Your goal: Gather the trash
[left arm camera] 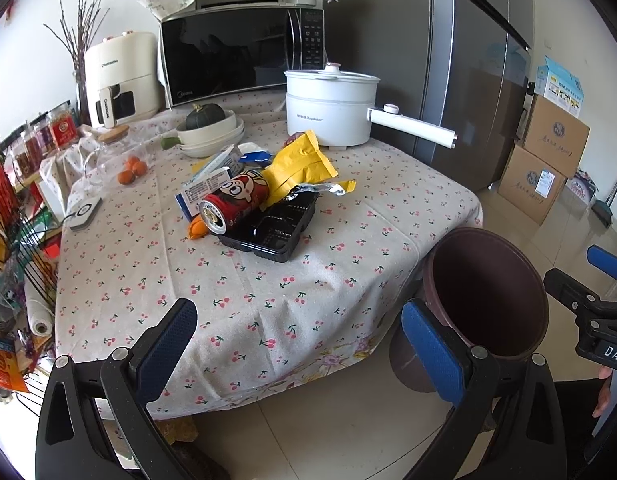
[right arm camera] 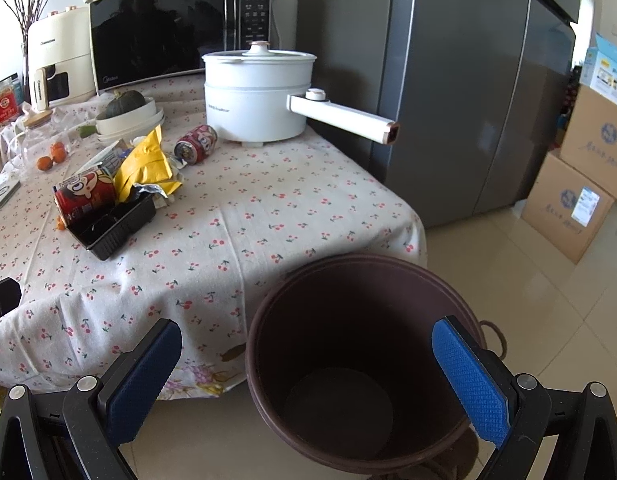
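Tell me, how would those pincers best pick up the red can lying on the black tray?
Probably across its round body, near the middle. The red can lies on its side, propped on the rim of the black tray, with its metal end facing the left gripper. Coming down from above, one finger on each curved side, looks simplest: the blue carton and yellow wrapper crowd its far end.

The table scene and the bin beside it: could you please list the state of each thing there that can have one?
Left gripper: open, empty.
Right gripper: open, empty.
Bin: upright, empty.
Red can: on its side, against the black tray.
Second can: on its side.
Yellow wrapper: torn open.
White pot: lid on.
Microwave: door shut.
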A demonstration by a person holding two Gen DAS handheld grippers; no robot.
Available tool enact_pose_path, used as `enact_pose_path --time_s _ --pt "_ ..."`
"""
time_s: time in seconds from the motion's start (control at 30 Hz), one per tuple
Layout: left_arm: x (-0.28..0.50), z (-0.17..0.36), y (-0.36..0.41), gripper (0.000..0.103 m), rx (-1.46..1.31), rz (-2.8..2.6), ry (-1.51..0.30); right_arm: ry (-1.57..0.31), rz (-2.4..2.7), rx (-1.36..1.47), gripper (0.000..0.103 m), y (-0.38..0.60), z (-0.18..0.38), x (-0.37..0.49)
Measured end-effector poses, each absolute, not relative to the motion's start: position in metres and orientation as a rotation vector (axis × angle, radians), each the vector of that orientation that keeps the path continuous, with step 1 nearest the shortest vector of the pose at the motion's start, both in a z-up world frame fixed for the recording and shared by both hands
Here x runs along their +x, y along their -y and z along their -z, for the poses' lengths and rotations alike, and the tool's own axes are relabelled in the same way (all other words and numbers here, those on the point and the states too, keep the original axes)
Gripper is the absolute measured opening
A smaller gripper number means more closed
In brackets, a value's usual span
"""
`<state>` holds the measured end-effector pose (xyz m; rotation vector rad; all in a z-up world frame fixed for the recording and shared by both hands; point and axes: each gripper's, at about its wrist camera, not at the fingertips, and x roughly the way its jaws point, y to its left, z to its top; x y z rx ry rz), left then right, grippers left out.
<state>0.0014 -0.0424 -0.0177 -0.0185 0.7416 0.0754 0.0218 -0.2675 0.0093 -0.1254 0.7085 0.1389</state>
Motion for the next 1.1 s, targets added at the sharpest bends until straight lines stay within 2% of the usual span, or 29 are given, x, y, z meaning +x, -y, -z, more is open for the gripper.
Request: enact_pose_path --time_s 0.7,0.83,1.1 --pt "0.008 0.007 0.024 0.103 -0.067 -0.124 -0.74 -0.741 -0.12 -0.15 0.103 0.28 -0.01 0.024" --pt "0.017 -0.011 0.014 0.103 -0.1 -0.124 -0.727 -0.784 -0.127 -0.157 0.103 0.28 -0.028 0.035" --pt "0.058 -0.024 -0.006 0.103 -0.101 -0.123 -0.765 -0.741 -0.156 -0.139 0.103 0.255 -0.079 0.076"
